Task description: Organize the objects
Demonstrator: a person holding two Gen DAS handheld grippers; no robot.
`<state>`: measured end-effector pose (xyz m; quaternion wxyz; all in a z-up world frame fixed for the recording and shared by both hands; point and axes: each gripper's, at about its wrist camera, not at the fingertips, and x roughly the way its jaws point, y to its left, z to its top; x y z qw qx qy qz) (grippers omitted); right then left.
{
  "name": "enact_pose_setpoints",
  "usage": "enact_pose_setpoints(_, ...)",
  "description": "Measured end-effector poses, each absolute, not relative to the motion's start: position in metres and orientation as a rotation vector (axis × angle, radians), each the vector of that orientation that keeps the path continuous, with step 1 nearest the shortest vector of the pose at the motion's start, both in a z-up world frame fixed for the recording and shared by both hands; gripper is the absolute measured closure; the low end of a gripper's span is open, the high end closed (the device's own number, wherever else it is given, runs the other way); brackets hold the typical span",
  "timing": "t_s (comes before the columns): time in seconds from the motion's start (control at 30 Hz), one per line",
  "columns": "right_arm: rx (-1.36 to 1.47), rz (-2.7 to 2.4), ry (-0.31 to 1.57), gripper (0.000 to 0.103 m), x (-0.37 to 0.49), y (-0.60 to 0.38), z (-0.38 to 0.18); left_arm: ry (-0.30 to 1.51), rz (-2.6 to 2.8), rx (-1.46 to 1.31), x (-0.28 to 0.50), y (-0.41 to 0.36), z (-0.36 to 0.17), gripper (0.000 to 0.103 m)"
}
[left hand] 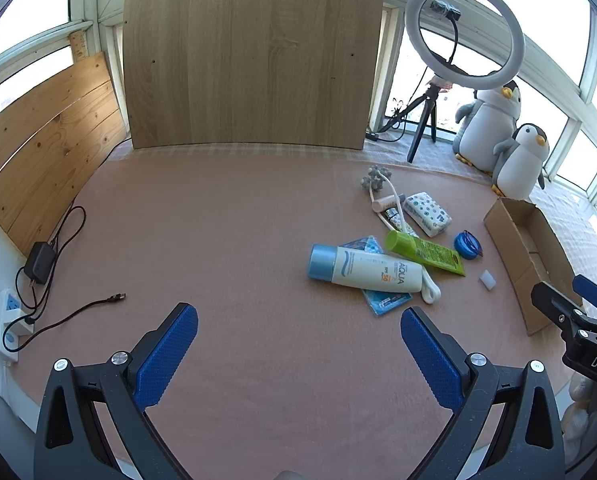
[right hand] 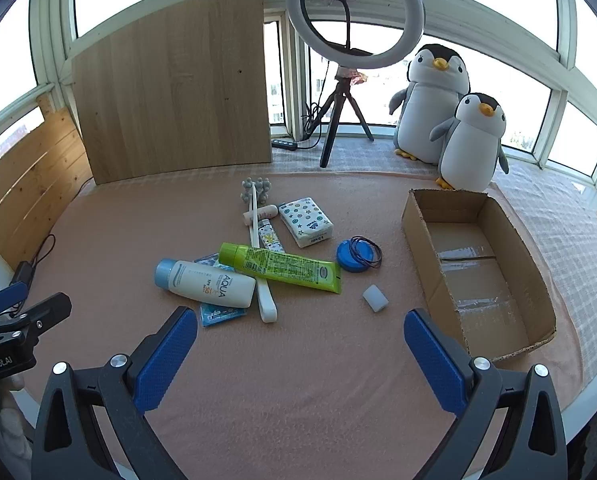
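Both the left gripper (left hand: 298, 340) and right gripper (right hand: 300, 340) hover spread and empty, since the white sunscreen bottle (right hand: 206, 283) and neighbours lie loose left of the open brown cardboard box (right hand: 418, 232), awaiting packing.

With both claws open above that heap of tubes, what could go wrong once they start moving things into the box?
The green tube lies across the white massager handle and against the sunscreen bottle, so lifting one may drag the others. The loose hair ties on the blue tin could slide off. The cardboard box looks light and may shift if nudged.
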<state>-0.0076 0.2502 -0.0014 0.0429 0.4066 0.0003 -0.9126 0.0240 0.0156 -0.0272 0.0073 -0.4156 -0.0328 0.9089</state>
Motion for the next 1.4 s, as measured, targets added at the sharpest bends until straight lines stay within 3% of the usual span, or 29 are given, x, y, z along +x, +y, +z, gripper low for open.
enact_pose_setpoints(1.4, 1.288, -2.761, 0.016, 0.001, -0.014, 0.245, -0.008, -0.095, 2.811, -1.341, 0.008, 0.006, -0.018, 0.000)
